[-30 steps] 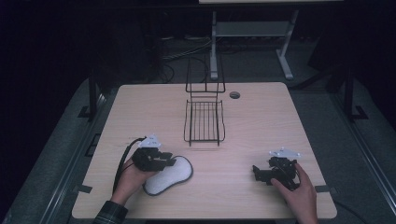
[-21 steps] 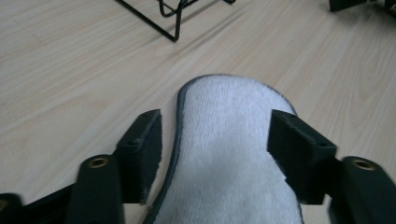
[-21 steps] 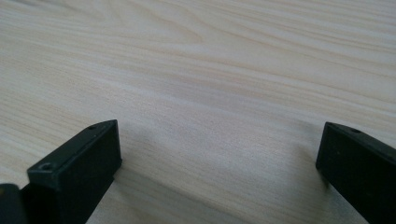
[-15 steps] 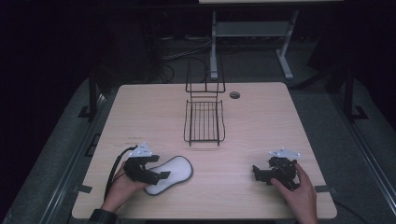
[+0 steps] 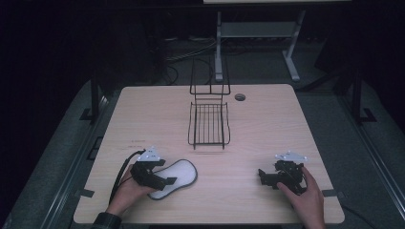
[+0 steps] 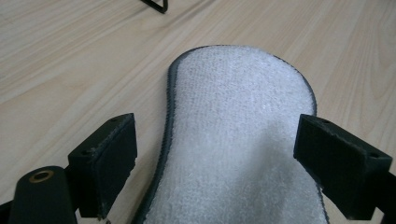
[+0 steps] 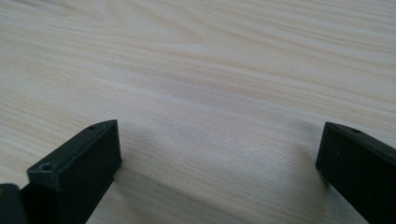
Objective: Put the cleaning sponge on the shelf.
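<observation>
The white terry insole (image 6: 243, 140), foot-shaped with a dark stitched rim, lies flat on the pale wood-grain worktop (image 5: 267, 138) at its near left. My left tongs (image 5: 160, 180) straddle its heel end, spread wide, nothing gripped. My right tongs (image 5: 265, 177) rest wide apart over bare wood, well away. The pad looks thin and limp; closing across its width may just buckle it or slip off. A black wire rack (image 5: 208, 125) stands beyond.

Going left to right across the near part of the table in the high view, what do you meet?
Left hand → left gripper, fingers open over the near end of the white insole → bare table → right gripper, fingers open → right hand.
</observation>
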{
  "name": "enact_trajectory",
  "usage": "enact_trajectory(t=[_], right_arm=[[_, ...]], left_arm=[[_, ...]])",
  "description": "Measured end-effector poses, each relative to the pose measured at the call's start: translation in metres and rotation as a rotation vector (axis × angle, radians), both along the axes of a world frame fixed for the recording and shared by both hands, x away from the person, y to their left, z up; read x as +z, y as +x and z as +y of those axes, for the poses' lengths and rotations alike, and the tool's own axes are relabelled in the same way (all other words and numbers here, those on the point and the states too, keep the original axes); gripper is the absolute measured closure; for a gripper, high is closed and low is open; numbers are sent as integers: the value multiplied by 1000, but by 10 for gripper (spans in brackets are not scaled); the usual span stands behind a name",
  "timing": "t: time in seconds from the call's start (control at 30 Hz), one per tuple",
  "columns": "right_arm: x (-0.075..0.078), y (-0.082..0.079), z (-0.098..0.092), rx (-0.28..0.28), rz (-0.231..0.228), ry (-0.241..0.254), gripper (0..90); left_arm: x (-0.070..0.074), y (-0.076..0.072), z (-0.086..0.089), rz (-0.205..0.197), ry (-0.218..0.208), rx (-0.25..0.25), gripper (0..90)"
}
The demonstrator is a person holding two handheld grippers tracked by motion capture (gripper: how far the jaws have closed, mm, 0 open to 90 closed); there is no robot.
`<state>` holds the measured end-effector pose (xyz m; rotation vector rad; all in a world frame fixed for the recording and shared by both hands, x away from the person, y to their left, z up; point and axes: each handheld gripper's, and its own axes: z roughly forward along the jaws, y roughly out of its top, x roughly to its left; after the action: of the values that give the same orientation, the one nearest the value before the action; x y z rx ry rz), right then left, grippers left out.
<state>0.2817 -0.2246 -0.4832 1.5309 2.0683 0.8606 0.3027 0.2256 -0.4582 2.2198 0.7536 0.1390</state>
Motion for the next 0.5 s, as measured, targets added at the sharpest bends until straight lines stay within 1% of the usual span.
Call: enact_trajectory(t=[0.1, 0.17, 0.27, 0.4, 0.43, 0.5], right_arm=[[0, 0, 0, 0, 0, 0, 0], [0, 0, 0, 0, 0, 0, 0], [0, 0, 0, 0, 0, 0, 0], [0, 0, 0, 0, 0, 0, 0], [0, 0, 0, 0, 0, 0, 0], [0, 0, 0, 0, 0, 0, 0]], left_arm=[[-1, -1, -1, 5, -3, -3, 127], [-1, 0, -1, 2, 2, -16, 127], [-2, -1, -3, 6, 4, -14, 127], [-5, 1, -4, 4, 29, -24, 127], [-6, 1, -5, -5, 35, -33, 127], [-6, 1, -6, -1, 41, -34, 126]])
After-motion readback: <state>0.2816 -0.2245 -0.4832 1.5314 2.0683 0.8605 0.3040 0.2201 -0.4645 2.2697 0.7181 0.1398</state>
